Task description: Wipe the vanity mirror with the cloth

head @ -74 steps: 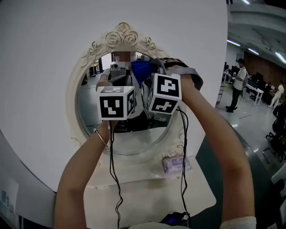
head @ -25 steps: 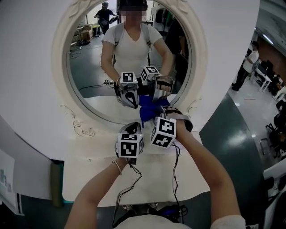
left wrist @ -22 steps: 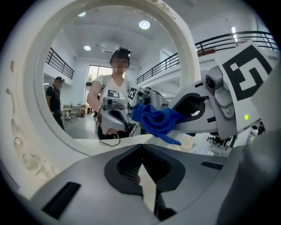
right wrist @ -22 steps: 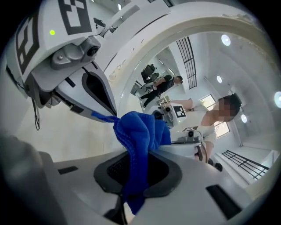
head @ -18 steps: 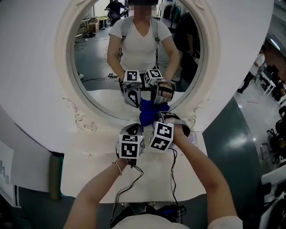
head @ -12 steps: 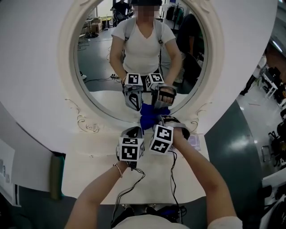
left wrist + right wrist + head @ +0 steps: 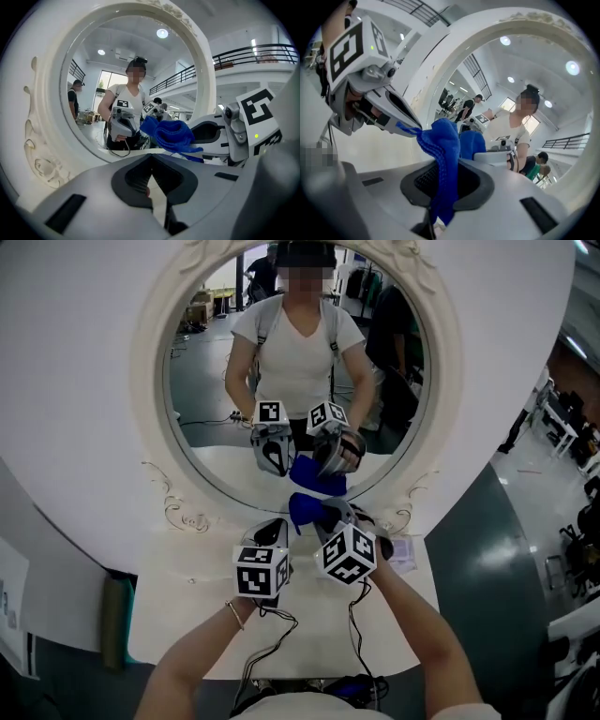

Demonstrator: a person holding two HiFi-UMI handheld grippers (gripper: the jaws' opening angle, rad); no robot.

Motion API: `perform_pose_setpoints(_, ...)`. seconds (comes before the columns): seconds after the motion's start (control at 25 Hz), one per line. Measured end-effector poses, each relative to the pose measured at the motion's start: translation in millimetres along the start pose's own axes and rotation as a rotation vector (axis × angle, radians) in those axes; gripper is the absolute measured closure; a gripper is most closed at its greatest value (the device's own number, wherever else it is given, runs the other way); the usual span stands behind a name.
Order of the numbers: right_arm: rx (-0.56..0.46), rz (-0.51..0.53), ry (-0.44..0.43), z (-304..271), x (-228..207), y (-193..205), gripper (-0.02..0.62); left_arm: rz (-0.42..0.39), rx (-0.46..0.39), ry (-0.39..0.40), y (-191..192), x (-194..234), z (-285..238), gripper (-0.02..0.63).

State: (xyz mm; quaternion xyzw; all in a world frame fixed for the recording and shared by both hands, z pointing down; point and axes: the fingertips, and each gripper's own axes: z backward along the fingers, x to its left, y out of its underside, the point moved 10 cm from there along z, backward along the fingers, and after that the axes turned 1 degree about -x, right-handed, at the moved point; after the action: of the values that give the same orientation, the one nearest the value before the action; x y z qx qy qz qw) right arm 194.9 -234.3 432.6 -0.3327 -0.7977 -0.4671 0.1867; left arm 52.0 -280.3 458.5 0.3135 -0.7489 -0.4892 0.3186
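The vanity mirror (image 7: pixel 448 381) fills most of the head view: a big round glass in a cream frame with carved scrolls. It stands upright at the back of a pale worktop (image 7: pixel 187 615). The glass reflects the person in a white top and both tools.

Both tools hang low in front of the mirror, side by side before the bottom of its frame.

The left gripper (image 7: pixel 272 532) is on the mirror's lower-left side, with its marker cube towards the person. In the left gripper view its fingers (image 7: pixel 140 180) are closed together with nothing between them (image 7: pixel 151 185).

The right gripper (image 7: pixel 323 514) sits just beside it on the right. In its own view the fingers are clamped (image 7: pixel 440 187) on the cloth (image 7: pixel 445 145).

The cloth (image 7: pixel 305 507) is blue and ribbed, and bunched up. It sticks out past the right gripper's tips, level with the mirror's bottom rim. Its reflection shows in the glass just above it.

In the right gripper view, one corner of the cloth reaches to the tip of the left gripper (image 7: pixel 405 119). Whether the two touch cannot be told. From the left gripper view, the cloth (image 7: pixel 171 133) lies ahead and to the right, between that tool and the glass.

Black cables (image 7: pixel 251 652) trail from the tools across the worktop, away from the mirror. A small clear packet (image 7: pixel 403 549) lies below the mirror's lower-right scroll.
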Motion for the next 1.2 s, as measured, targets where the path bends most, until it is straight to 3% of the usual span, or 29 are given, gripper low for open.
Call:
perform_pose_setpoints(0.36, -0.278, -0.441, 0.169, 53.4, 4.6, -7.9, 0.531, -0.021, -0.172, -0.003, -33.1, 2.1, 48.7, 0.601)
perform_pose_setpoints(0.56, -0.354, -0.632, 0.284, 78.7, 25.1, -1.0, 0.531, 0.006, -0.297, -0.017, -45.5, -1.4, 75.6, 0.601)
perform_pose_setpoints(0.72, -0.390, -0.824, 0.340, 89.9, 50.1, 7.6, 0.531, 0.016, -0.318, 0.004, -35.3, -3.6, 91.4, 0.601)
perform_pose_setpoints(0.96, -0.346, -0.906, 0.406, 99.0, 74.7, 7.2, 0.531, 0.065, -0.262, 0.076, -13.5, 4.5, 95.3, 0.601)
perform_pose_setpoints(1.2, -0.315, -0.896, 0.502, 122.4, 78.7, 12.1, 0.531, 0.093, -0.271, 0.080, -8.4, 4.7, 106.0, 0.601)
